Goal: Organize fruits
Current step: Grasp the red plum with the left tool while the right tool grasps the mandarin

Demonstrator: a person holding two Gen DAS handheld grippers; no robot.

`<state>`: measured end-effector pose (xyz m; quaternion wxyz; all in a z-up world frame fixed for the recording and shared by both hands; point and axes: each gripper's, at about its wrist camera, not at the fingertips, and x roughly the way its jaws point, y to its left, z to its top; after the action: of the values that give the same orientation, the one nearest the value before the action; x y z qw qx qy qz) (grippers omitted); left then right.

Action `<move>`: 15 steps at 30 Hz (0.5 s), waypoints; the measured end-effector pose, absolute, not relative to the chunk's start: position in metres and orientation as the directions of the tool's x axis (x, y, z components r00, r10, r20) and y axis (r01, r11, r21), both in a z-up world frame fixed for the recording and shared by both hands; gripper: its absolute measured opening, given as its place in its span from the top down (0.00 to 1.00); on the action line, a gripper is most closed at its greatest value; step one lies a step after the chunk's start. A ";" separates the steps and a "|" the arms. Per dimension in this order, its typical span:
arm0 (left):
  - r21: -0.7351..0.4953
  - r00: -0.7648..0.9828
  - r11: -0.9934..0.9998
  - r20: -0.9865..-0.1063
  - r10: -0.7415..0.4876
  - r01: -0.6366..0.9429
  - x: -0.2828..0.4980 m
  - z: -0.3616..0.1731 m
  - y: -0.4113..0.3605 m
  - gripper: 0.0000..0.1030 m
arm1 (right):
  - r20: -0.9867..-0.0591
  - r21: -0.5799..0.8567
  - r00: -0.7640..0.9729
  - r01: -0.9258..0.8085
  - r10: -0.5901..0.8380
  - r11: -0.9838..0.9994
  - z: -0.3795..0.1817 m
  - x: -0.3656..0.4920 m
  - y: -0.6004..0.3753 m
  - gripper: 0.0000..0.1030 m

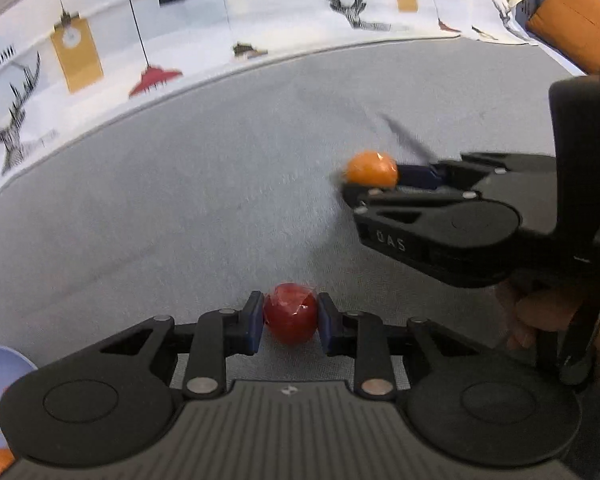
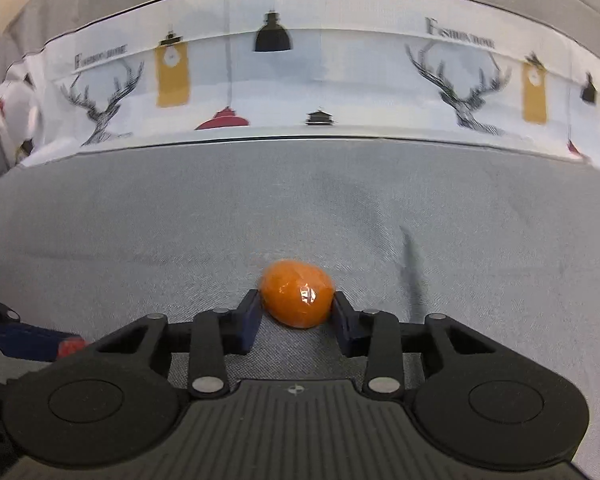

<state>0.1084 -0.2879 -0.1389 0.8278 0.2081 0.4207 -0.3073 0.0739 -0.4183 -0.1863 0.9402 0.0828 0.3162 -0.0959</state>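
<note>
Tool pads of our left tool (image 1: 291, 322) clamp the red fruit (image 1: 291, 312), our right tool (image 2: 298, 312) grips the orange fruit (image 2: 297, 298) crosswise, and what seems a blue bowl (image 1: 0, 364) lies nearest our left.

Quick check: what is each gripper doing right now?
Left gripper: shut on the round red wrapped fruit.
Right gripper: shut on the oval orange wrapped fruit.
</note>
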 end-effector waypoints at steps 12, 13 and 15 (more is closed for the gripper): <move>0.065 0.534 0.812 -0.783 -0.319 0.580 0.069 -0.046 -0.209 0.70 | -0.494 0.067 0.835 0.314 -0.242 0.947 -0.109 -0.005 -0.379 0.62; 0.067 0.539 0.818 -0.782 -0.312 0.571 0.062 -0.038 -0.199 0.70 | -0.484 0.062 0.843 0.302 -0.236 0.951 -0.101 -0.012 -0.371 0.62; 0.069 0.544 0.830 -0.785 -0.298 0.554 0.048 -0.025 -0.181 0.70 | -0.465 0.070 0.861 0.268 -0.207 0.961 -0.083 -0.027 -0.352 0.62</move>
<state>0.0480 -0.1807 -0.0248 0.8646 0.1563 0.4093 -0.2461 -0.0272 -0.3520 -0.0833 0.9623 0.0661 0.2331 -0.1234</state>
